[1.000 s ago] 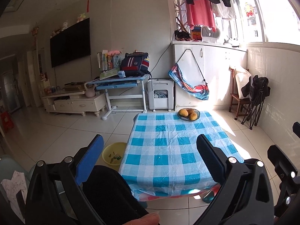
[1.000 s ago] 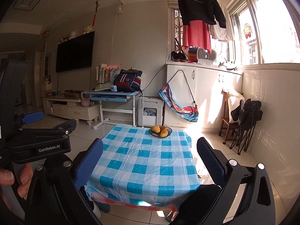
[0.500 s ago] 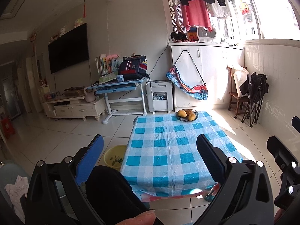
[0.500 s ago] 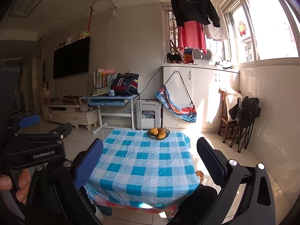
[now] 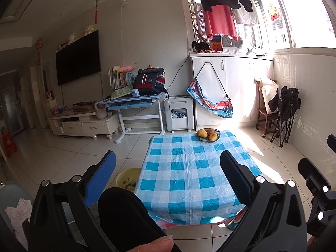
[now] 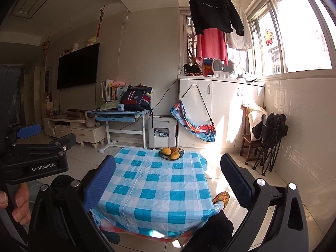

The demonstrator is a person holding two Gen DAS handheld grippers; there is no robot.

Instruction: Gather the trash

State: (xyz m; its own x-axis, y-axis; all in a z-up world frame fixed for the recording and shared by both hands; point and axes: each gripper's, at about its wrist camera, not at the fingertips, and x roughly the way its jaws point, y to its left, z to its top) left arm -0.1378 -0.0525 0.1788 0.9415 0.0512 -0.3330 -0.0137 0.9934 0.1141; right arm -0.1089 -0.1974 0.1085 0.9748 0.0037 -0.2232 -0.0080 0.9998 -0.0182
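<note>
Yellow bin (image 5: 127, 178): in my left wrist view it sits lower left of centre, on the floor just beside the left edge of the surface; I see small scraps of trash (image 5: 128, 183) inside it.
Left hand-held gripper (image 5: 168, 168): I hold it above the near end of the surface, jaws spread wide with nothing between them; the left finger pad is blue, the right looks black.
Surface (image 5: 195, 174): centre of the frame, covered in a blue-and-white checked cloth; I see no litter on the cloth itself.
Fruit bowl (image 5: 208, 135): at the far end of the surface, upper centre, holding yellow-orange fruit.
Dark knee (image 5: 126, 216): lower centre-left of my left view, in front of the near edge of the surface.
Right hand-held gripper (image 6: 168, 168): in my right wrist view its jaws also stand wide apart and empty, aimed over the surface.
Slipper (image 6: 221, 197): lower right of centre in the right view, on the floor by the near right corner of the surface.
Folded chair (image 6: 271, 145): right side, against the tiled wall.
</note>
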